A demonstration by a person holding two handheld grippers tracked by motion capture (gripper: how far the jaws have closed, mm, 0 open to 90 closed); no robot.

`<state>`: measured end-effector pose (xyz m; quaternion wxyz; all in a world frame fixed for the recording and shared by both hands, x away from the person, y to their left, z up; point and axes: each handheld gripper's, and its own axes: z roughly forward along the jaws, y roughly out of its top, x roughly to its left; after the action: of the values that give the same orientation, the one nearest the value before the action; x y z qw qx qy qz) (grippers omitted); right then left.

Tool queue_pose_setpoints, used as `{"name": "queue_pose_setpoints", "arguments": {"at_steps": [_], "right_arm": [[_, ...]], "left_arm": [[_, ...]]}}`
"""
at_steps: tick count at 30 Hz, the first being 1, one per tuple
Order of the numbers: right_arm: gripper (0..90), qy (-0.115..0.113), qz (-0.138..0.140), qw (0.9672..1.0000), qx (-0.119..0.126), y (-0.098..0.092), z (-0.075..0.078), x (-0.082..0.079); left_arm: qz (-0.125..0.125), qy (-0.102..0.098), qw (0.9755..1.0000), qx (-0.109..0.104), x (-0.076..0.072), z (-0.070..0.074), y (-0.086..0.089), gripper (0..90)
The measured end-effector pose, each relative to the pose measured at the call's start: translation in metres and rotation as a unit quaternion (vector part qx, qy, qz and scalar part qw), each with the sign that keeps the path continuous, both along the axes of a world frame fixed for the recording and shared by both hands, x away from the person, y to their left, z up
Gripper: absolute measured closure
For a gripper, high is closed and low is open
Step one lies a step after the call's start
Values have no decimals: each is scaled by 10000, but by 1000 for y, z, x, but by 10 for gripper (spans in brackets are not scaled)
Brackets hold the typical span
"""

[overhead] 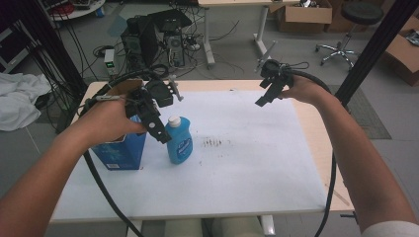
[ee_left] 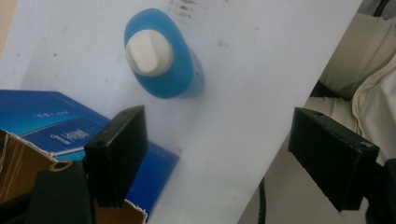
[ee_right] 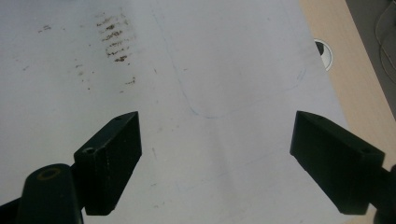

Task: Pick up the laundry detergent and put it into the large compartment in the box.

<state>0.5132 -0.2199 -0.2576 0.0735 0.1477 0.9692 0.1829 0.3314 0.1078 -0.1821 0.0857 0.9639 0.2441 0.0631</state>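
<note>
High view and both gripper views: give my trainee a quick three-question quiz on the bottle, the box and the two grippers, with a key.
1. True or false: the left gripper is shut on the blue bottle.
2. What colour is the bottle's cap?
3. Which stands nearer the blue box? A: the left gripper. B: the right gripper.

Key:
1. False; its jaws stand open above the bottle, nothing between them.
2. White.
3. A.

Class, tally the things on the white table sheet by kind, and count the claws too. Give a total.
Blue bottle: 1
Blue box: 1
Claws: 2, left claw and right claw, both open
Total: 4
</note>
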Motion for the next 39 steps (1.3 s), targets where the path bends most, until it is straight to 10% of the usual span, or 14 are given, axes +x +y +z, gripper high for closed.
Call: {"name": "queue_pose_setpoints", "arguments": {"at_steps": [19,39], "right_arm": [[163,-48,58,10000,1,2,1,-4],[163,-19,39,10000,0,1,0,-3]], "left_arm": [[1118,123,9937,-13,21,3,-6,204],[1964,263,9801,-72,48,-9,-12,200]]}}
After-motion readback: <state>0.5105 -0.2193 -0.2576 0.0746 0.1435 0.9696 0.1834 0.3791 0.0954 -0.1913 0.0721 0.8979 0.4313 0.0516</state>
